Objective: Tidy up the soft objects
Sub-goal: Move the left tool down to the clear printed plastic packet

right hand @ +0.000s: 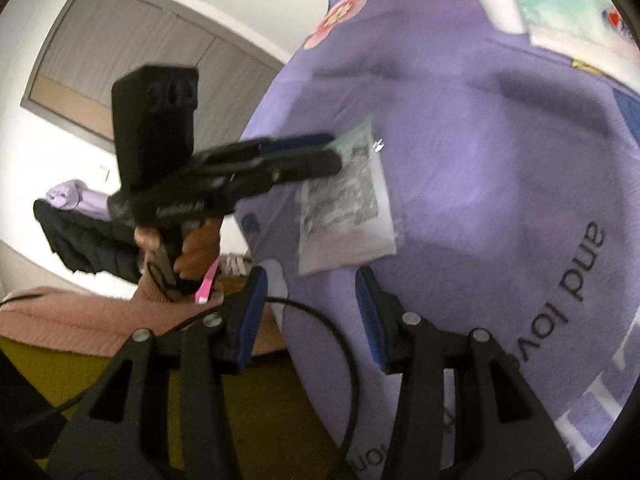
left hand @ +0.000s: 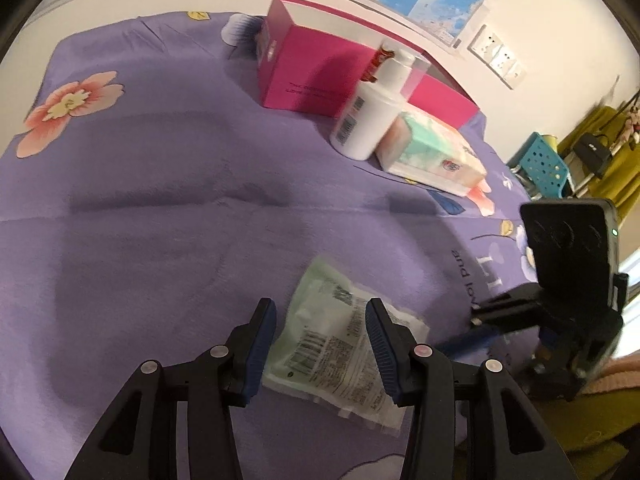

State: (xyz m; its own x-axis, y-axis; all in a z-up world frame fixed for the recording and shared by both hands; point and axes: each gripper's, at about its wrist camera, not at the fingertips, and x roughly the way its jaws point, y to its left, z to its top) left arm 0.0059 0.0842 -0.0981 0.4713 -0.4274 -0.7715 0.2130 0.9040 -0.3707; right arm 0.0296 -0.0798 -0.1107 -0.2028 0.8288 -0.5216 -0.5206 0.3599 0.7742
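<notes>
Purple floral sheeting covers the bed (left hand: pixel 160 184), where a pink box (left hand: pixel 320 76), a white pump bottle (left hand: pixel 368 120) and a pastel tissue pack (left hand: pixel 432 156) stand grouped at the far side, the bottle touching the pack. Nearer the bed's edge lies a flat, pale green plastic pouch (left hand: pixel 340 344), printed label up. The left gripper (left hand: pixel 322 348) hovers directly over it, blue pads spread wide to either side, nothing between them. In the right wrist view that same gripper reaches in from the left above the pouch's far end; whether it touches the film is lost to blur. The right gripper (right hand: pixel 310 316) waits just short of the pouch's (right hand: pixel 348 208) near edge, also spread and empty. The step in hand appears to be picking the pouch up. Thin film lies flat against soft bedding, so the pads should probably drop low, straddle a narrow edge and close without snagging the sheet.
</notes>
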